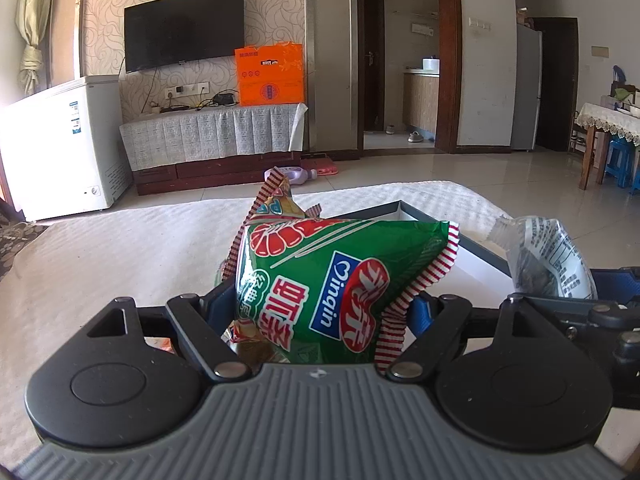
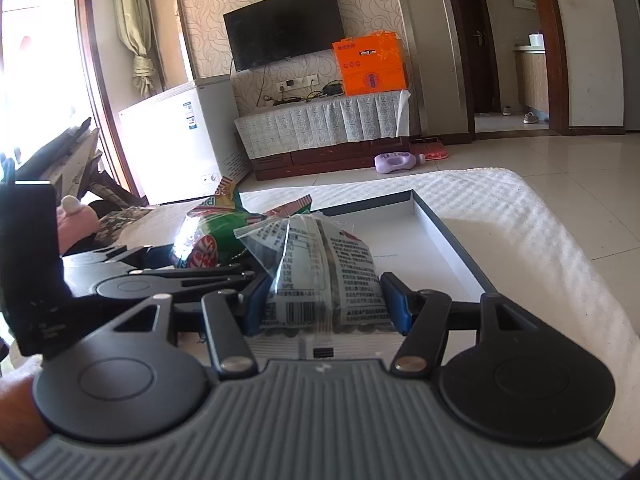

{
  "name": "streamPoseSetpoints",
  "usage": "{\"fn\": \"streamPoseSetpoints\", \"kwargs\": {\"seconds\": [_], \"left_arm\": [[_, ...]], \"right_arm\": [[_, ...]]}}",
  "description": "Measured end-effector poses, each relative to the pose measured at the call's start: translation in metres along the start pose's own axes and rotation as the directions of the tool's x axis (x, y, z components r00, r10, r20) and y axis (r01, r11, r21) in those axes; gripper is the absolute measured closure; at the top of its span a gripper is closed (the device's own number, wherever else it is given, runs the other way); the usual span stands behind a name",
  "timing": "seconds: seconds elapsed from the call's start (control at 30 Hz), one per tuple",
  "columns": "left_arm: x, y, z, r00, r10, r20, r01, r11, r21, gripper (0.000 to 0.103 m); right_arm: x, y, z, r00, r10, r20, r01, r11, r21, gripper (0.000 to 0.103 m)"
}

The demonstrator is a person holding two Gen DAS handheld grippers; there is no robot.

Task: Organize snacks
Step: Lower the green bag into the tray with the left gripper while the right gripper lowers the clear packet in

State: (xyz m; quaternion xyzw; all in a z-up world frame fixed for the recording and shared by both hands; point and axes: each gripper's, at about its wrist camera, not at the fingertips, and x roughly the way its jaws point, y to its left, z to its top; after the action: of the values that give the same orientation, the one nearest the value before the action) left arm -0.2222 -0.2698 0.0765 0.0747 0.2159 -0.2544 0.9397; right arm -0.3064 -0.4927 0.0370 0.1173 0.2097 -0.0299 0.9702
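Note:
My left gripper [image 1: 320, 304] is shut on a green shrimp-chip bag [image 1: 332, 280] with red-striped edges, held above the table's white cloth. My right gripper [image 2: 324, 300] is shut on a clear snack packet [image 2: 320, 276] printed with black text, held over the near end of a shallow dark-rimmed box with a white inside [image 2: 432, 220]. The green bag [image 2: 212, 236] and the left gripper show at the left of the right wrist view. The clear packet [image 1: 548, 256] shows at the right of the left wrist view, with the box [image 1: 472, 268] behind the green bag.
A white textured cloth [image 1: 140, 240] covers the table. Beyond it stand a white chest freezer [image 1: 60, 144], a TV cabinet with an orange box [image 1: 270, 74], and a purple bottle on the floor [image 2: 398, 162]. A dining table with blue stools [image 1: 616, 148] is at the far right.

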Motion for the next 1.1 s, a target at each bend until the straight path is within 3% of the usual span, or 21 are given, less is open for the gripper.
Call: {"fn": "streamPoseSetpoints", "kwargs": {"seconds": [0.87, 1.1], "left_arm": [[0.071, -0.038, 0.012, 0.992, -0.124, -0.039, 0.124, 0.992, -0.006, 0.018], [0.084, -0.048, 0.014, 0.992, -0.128, -0.018, 0.129, 0.991, 0.043, 0.018]], "right_arm": [[0.022, -0.047, 0.005, 0.993, -0.101, -0.069, 0.105, 0.993, 0.050, 0.041], [0.027, -0.054, 0.003, 0.988, -0.124, -0.094, 0.131, 0.989, 0.070, 0.041]]}}
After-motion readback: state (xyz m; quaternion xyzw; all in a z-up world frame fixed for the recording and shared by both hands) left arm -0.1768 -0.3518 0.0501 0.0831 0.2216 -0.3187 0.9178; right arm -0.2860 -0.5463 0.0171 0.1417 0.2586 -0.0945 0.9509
